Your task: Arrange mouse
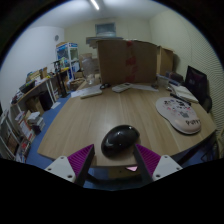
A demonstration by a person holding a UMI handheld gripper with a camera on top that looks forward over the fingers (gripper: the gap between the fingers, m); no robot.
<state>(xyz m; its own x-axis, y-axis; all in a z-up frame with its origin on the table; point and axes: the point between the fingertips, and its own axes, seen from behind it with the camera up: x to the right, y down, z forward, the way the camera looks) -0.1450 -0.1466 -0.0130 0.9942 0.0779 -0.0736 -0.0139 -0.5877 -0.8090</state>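
Observation:
A black computer mouse [119,138] lies on the wooden table [100,115] near its front edge. My gripper [112,162] is open, its two fingers with magenta pads [78,160] spread wide at either side. The mouse sits just ahead of the fingertips and between their lines, with a gap at each side. Nothing is held.
A white mouse mat with a printed pattern [180,113] lies on the table's right. A large cardboard box [125,60] stands at the table's far edge, with papers [88,91] beside it. Shelves and clutter [40,95] line the left. A dark chair [198,85] stands at the right.

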